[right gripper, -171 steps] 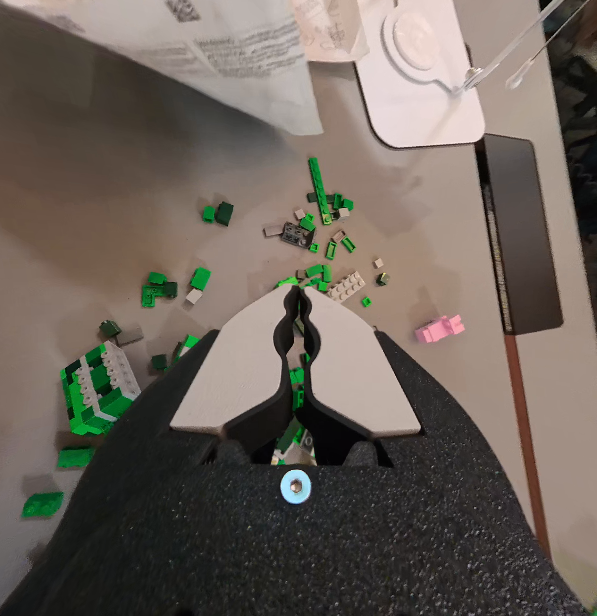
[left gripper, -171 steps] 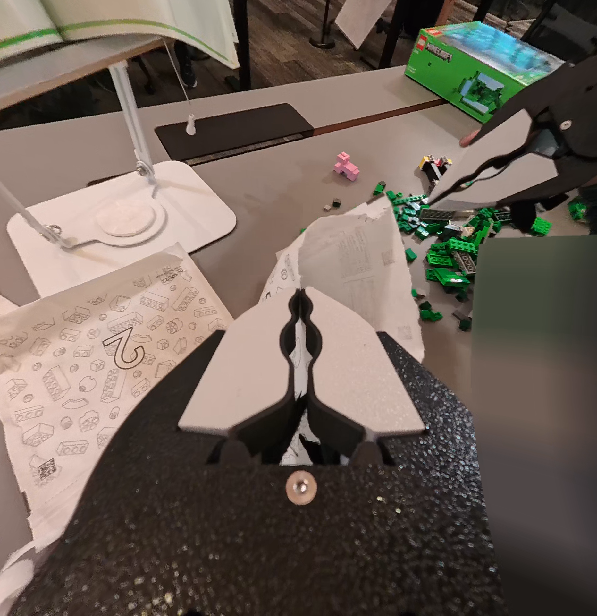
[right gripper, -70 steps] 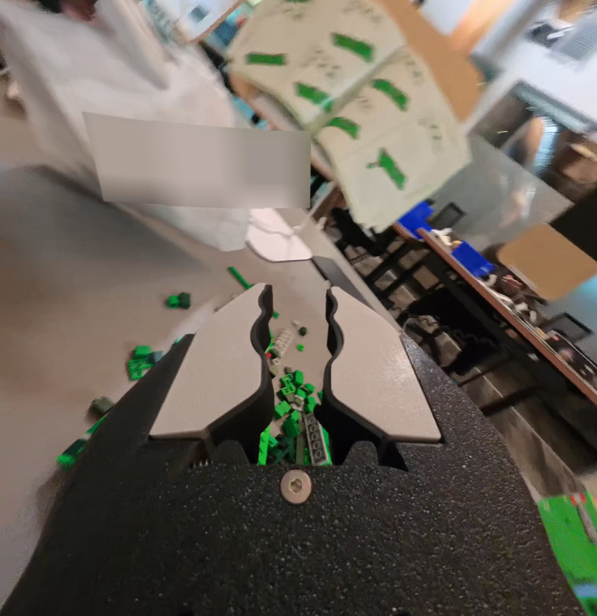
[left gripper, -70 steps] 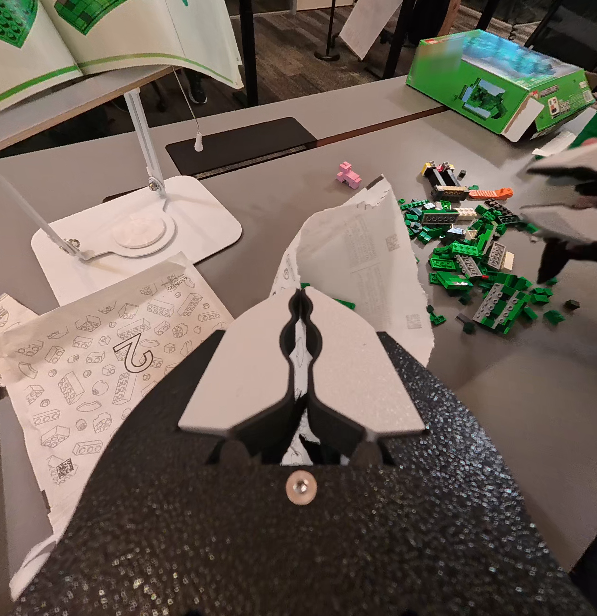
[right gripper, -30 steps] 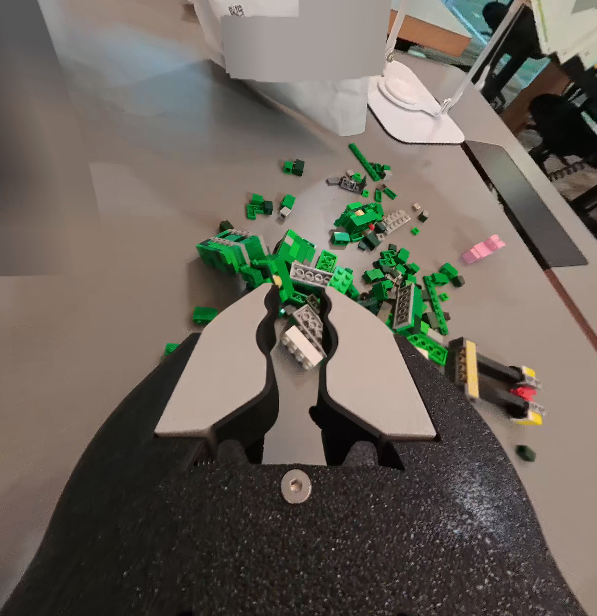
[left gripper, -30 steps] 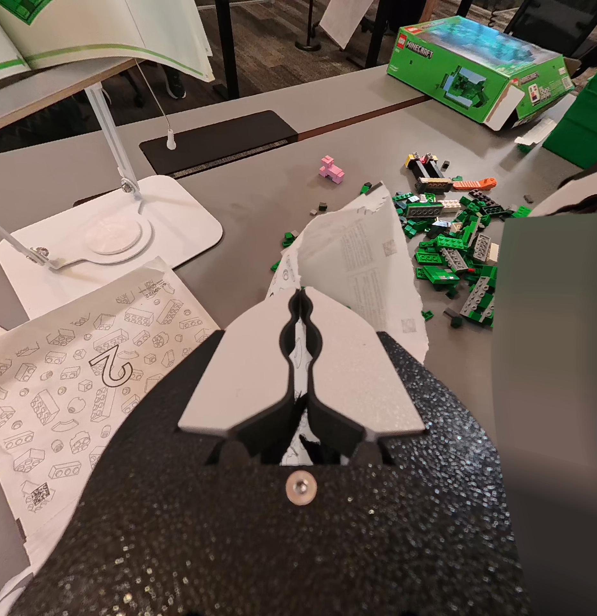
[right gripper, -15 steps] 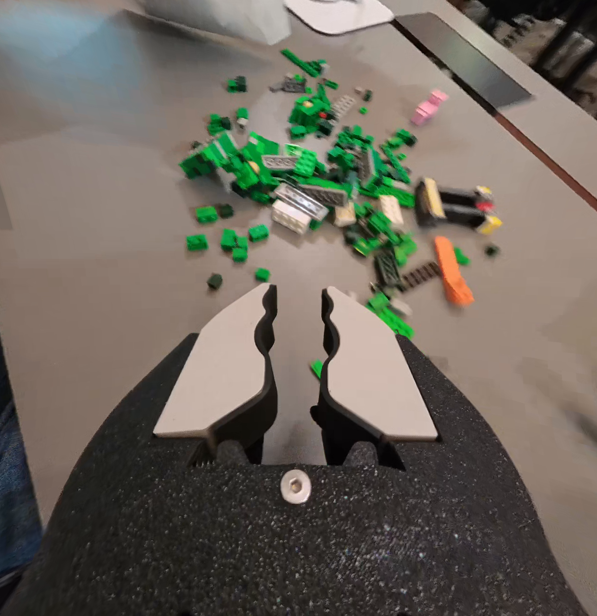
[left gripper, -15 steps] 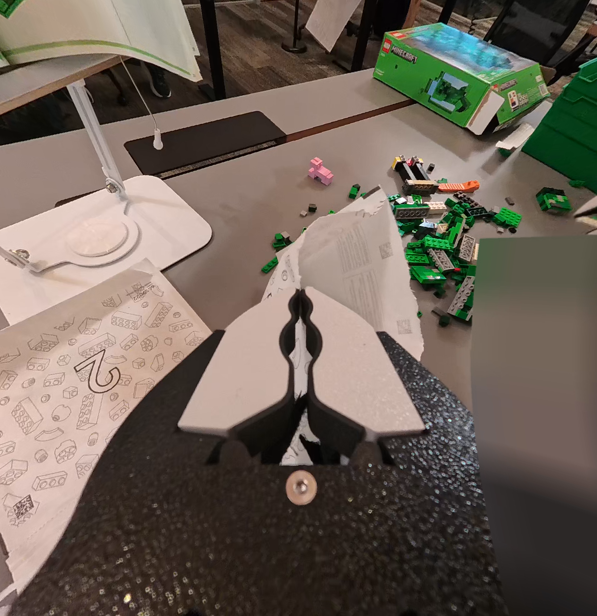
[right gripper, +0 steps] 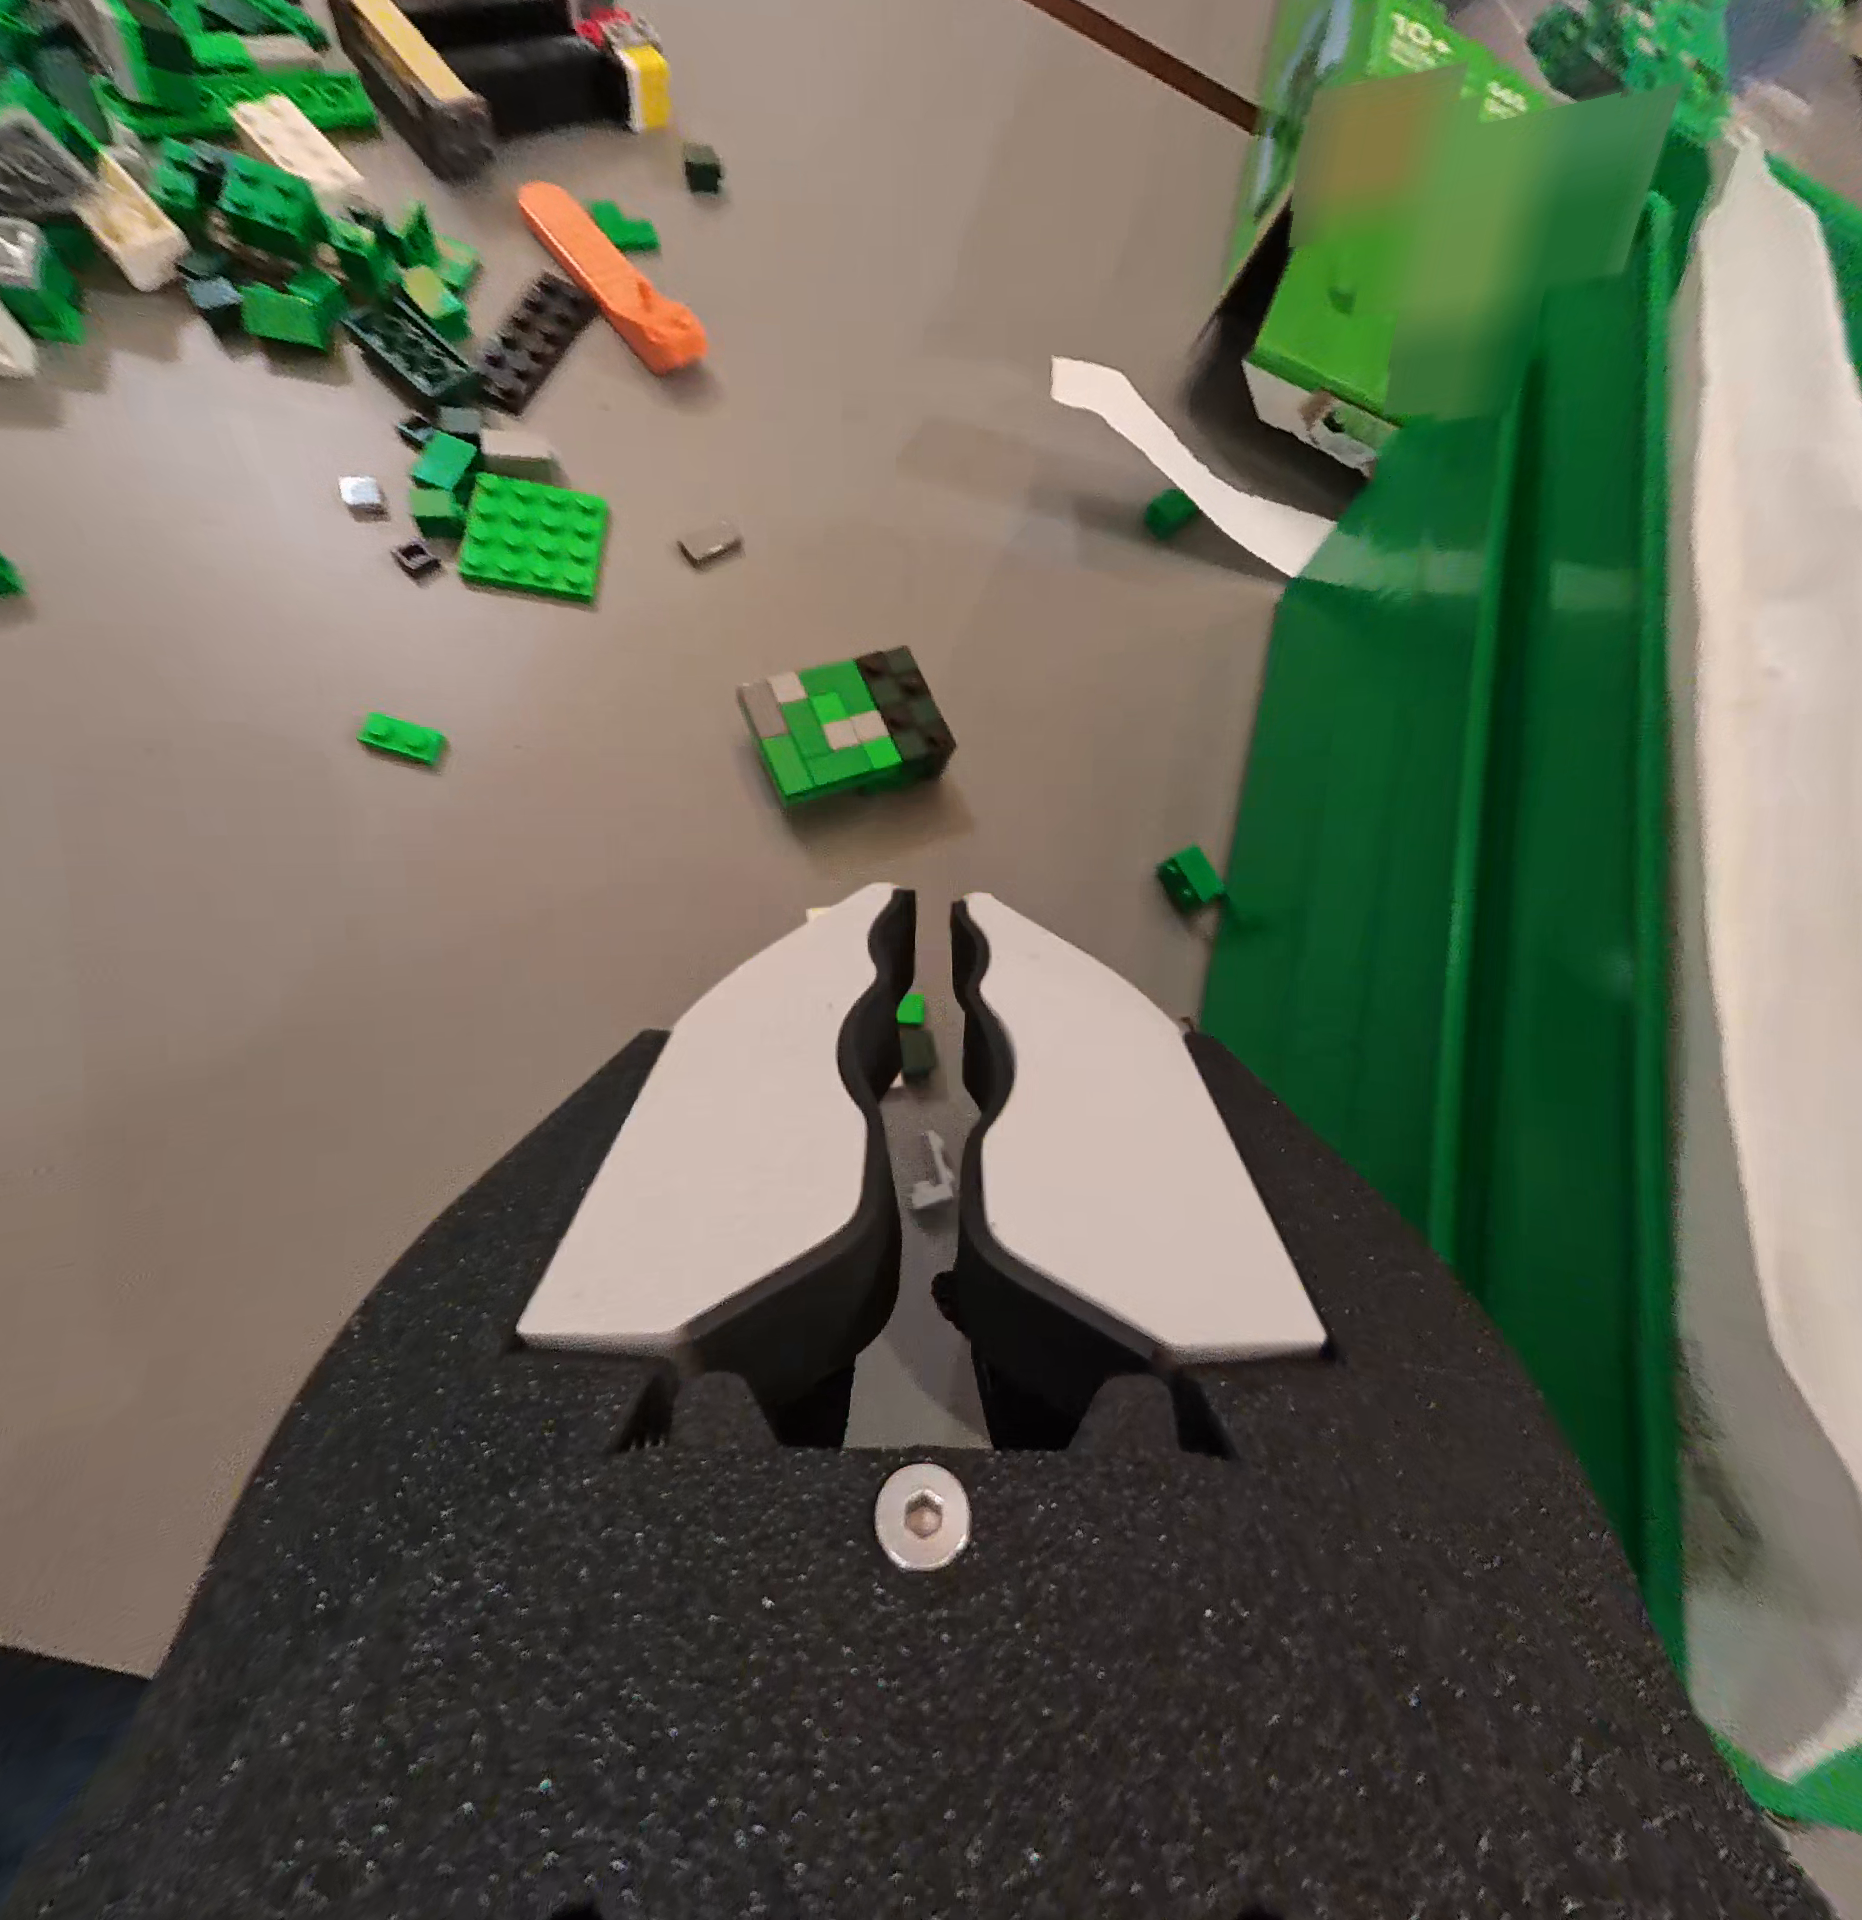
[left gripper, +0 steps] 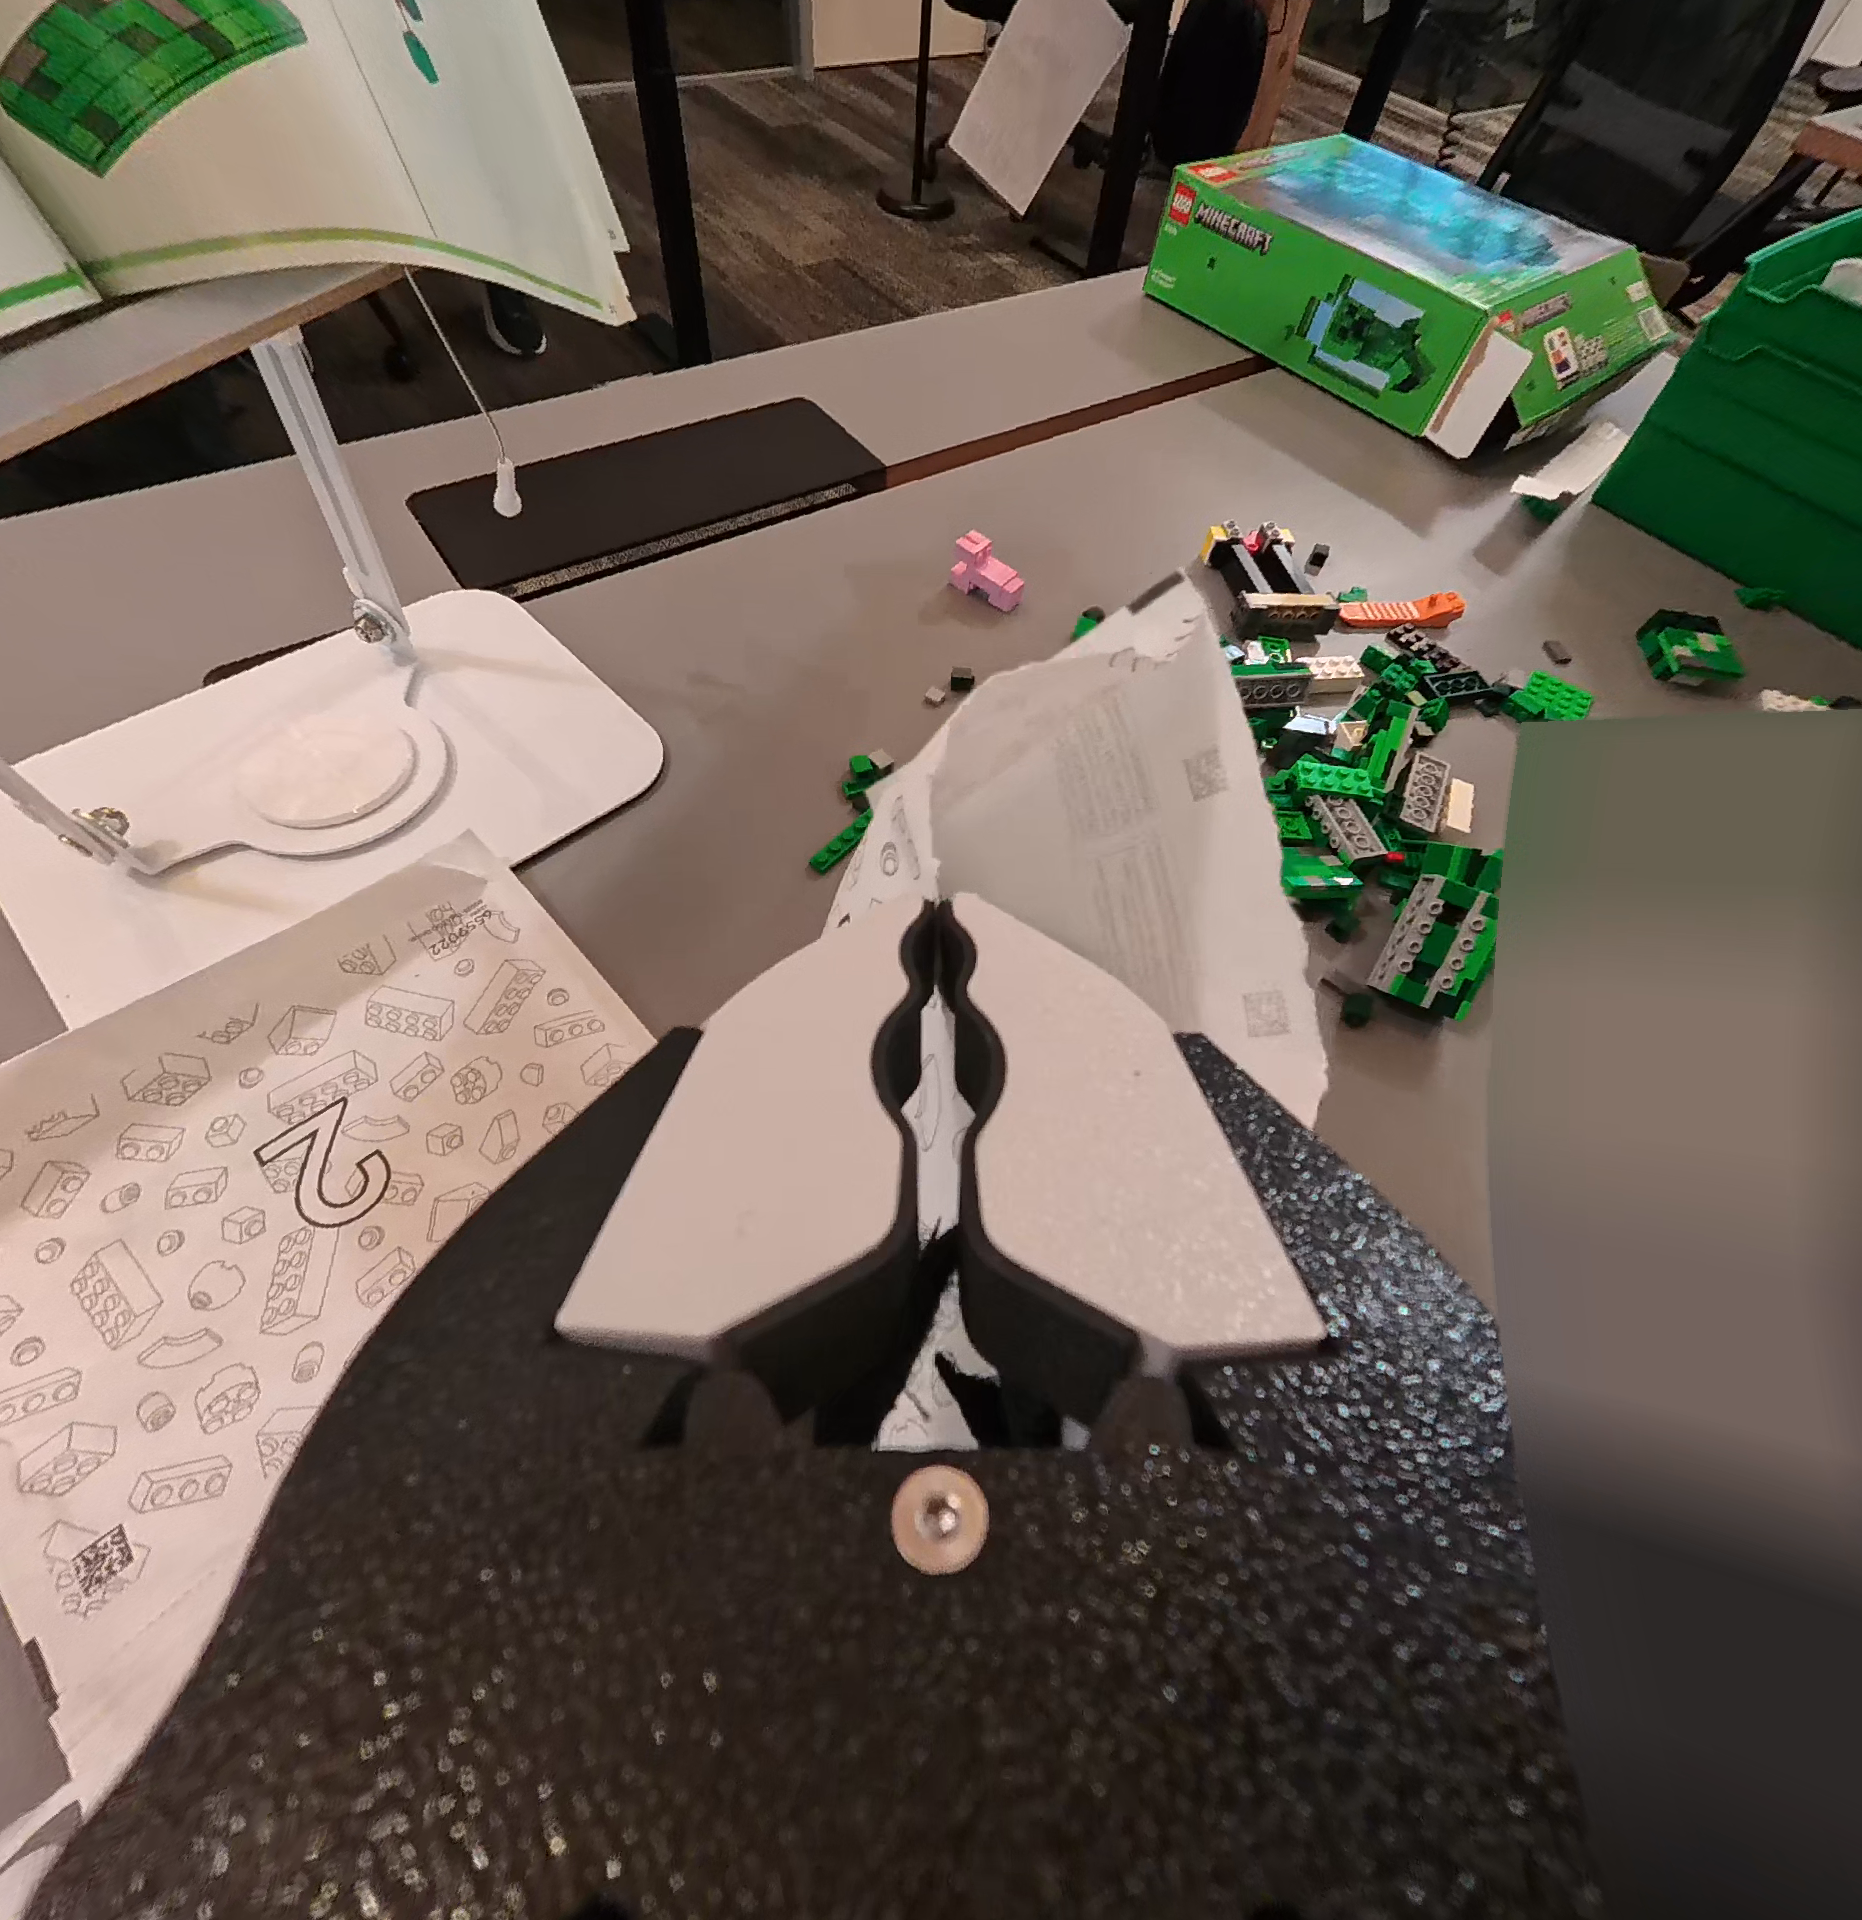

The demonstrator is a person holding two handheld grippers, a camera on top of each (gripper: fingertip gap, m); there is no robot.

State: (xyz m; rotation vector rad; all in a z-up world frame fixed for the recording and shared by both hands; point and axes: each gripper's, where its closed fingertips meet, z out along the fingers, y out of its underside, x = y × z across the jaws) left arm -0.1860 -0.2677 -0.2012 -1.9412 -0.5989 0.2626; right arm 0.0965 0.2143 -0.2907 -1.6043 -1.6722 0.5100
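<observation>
My left gripper (left gripper: 935,909) is shut on a torn white paper bag (left gripper: 1103,821), which stands up from between its fingers above the grey table (left gripper: 761,644). A pile of green, grey and white bricks (left gripper: 1374,800) lies to its right. My right gripper (right gripper: 934,904) is empty, its jaws a narrow gap apart, low over the table. Small green (right gripper: 911,1008) and grey (right gripper: 932,1174) pieces on the table show through the gap. A small built block of green, grey and black bricks (right gripper: 849,727) lies just ahead of it.
A second printed paper bag (left gripper: 231,1143), a white stand base (left gripper: 511,727) and an open booklet (left gripper: 179,135) are on the left. A green box (left gripper: 1394,270) is at the back. Stacked green bins (right gripper: 1446,935) are close on the right. An orange tool (right gripper: 615,281) and a green plate (right gripper: 532,535) lie ahead. My hands' fingertips stand some 55 cm from each other. The left gripper is farther from the green plate (right gripper: 532,535), some 45 cm, than the right, some 15 cm.
My right gripper has swung right, away from the brick pile toward the green bins, and its jaws have narrowed. My left gripper still holds the torn bag and has shifted only slightly.
</observation>
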